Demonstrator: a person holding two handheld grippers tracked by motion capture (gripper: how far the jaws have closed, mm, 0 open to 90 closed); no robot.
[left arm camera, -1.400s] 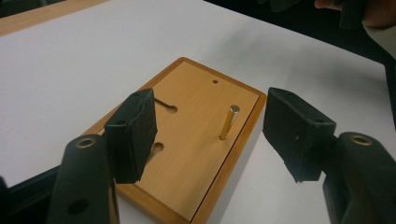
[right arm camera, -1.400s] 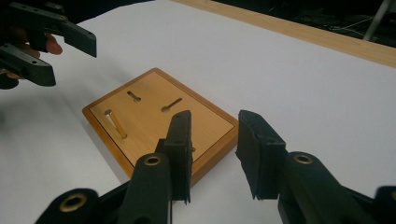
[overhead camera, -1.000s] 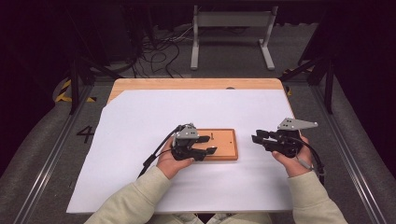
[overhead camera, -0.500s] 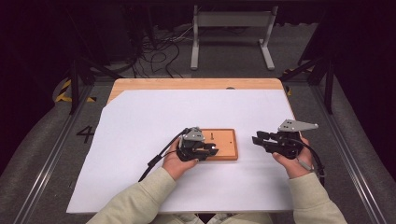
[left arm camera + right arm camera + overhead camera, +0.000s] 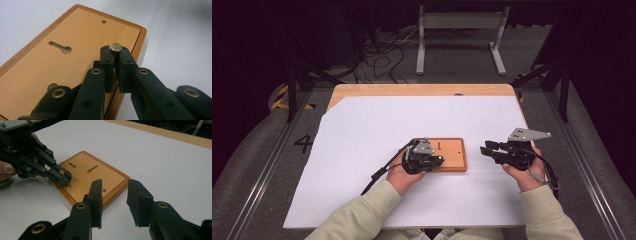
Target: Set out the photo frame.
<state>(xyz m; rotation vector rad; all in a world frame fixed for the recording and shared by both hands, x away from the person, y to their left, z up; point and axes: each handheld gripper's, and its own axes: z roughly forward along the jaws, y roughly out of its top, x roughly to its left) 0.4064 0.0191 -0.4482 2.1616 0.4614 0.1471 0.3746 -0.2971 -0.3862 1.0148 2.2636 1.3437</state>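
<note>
Nearest us, our left tongs (image 5: 114,58) are clamped on a small metal pin (image 5: 116,47) standing upright over the near edge of the wooden board (image 5: 451,153). Our right tongs (image 5: 114,202) hang with jaws apart, just right of that board. Beyond, the white tabletop (image 5: 422,115) stretches away.

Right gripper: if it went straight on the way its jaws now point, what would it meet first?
Probably the wooden board, at its near corner; the open right gripper aims at it, though depth is unclear.
</note>
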